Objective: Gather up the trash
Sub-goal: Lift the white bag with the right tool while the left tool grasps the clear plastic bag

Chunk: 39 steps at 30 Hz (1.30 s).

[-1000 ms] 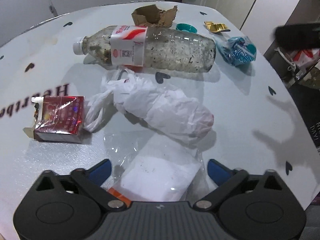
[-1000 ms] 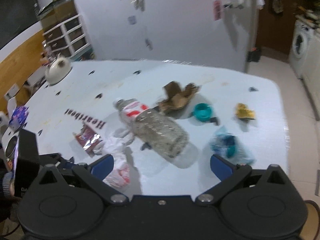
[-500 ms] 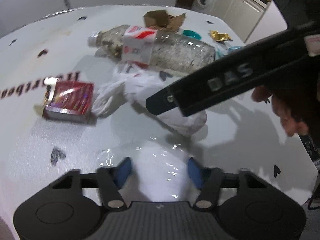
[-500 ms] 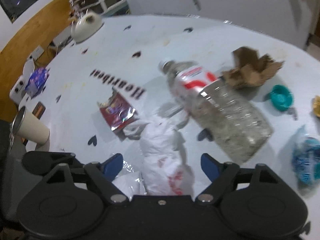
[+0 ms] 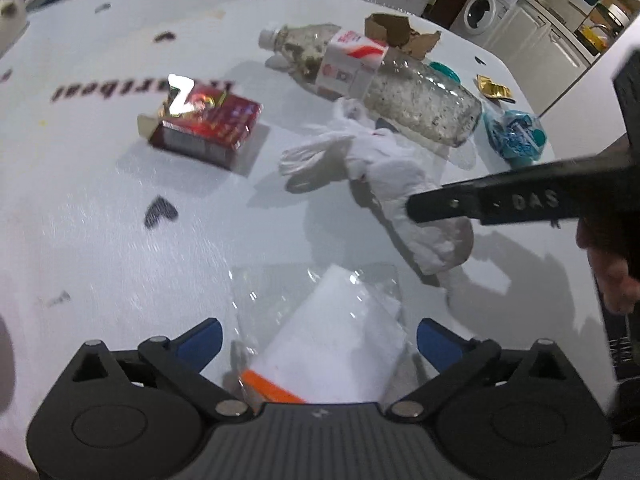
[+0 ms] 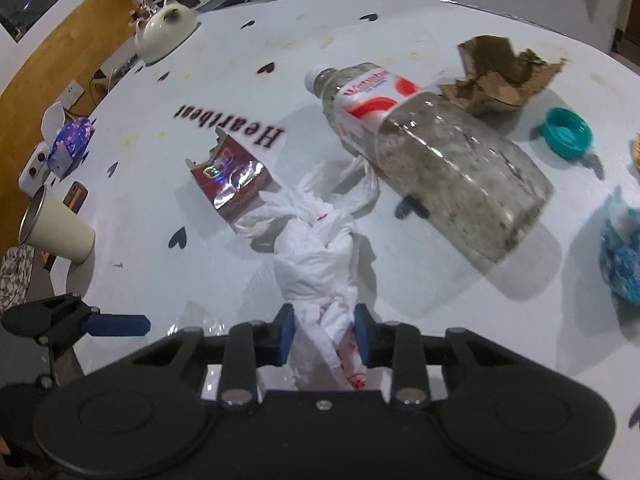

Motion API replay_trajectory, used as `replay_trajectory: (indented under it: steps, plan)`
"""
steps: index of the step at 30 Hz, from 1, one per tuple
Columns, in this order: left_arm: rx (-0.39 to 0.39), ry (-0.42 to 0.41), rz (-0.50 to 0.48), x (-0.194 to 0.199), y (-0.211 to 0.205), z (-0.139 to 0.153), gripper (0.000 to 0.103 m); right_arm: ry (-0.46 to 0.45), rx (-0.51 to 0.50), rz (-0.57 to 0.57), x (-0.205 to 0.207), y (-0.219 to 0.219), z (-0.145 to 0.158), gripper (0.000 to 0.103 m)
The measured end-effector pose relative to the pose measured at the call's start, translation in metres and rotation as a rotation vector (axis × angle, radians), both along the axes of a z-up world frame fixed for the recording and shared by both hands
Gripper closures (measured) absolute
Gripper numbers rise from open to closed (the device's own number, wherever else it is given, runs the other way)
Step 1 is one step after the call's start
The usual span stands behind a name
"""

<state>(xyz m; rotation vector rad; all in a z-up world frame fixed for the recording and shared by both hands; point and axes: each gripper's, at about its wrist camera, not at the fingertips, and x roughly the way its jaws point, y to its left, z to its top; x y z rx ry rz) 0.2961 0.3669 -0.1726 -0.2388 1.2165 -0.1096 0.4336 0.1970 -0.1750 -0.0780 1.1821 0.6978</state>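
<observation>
Between my right gripper's [image 6: 324, 334] pinching fingers, the bag [image 6: 316, 256] may slip; left gripper [image 5: 318, 338] gapes.

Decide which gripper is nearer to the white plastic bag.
Right. The right gripper has its jaws closed around one end of the white plastic bag. The left gripper is open around a clear packet, short of the bag.

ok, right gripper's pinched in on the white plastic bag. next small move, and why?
Probably lift straight up a little. The right gripper has its blue pads tight against the near end of the white plastic bag, which lies on the table with its handles trailing toward the red carton and bottle. A short rise would test the grip without dragging those.
</observation>
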Motion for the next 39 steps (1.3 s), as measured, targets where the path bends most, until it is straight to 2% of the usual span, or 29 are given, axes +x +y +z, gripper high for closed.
replay_trajectory:
  steps: [3,6,13,21,24,29,33,35,39]
  plan:
    - [-0.068,0.041,-0.014,-0.005,0.001,0.0,0.0,-0.01,0.012,-0.005,-0.01,-0.014,0.006,0.073]
    - [-0.093,0.064,-0.006,-0.008,0.002,-0.004,0.0,-0.018,0.02,-0.013,-0.022,-0.028,0.012,0.073]
    - [-0.198,0.045,0.139,-0.019,0.023,-0.008,0.0,-0.004,0.065,-0.004,-0.047,-0.044,0.021,0.074]
    - [-0.409,-0.009,0.372,-0.049,0.055,-0.023,0.001,0.003,0.09,0.105,-0.071,-0.026,0.022,0.074]
    - [-0.481,-0.013,0.415,-0.052,0.057,-0.034,0.004,0.011,0.069,0.127,-0.073,-0.016,0.014,0.074]
    - [-0.557,-0.047,0.424,-0.049,0.052,-0.041,0.012,0.032,0.037,0.128,-0.074,-0.011,-0.002,0.075]
    - [-0.567,-0.049,0.42,-0.043,0.047,-0.043,0.013,0.038,0.028,0.117,-0.074,-0.011,-0.009,0.075]
    - [-0.56,-0.036,0.42,-0.043,0.046,-0.043,0.025,0.038,0.025,0.108,-0.074,-0.012,-0.011,0.075]
    - [-0.517,-0.014,0.434,-0.044,0.044,-0.041,0.041,0.04,0.024,0.082,-0.072,-0.016,-0.014,0.075]
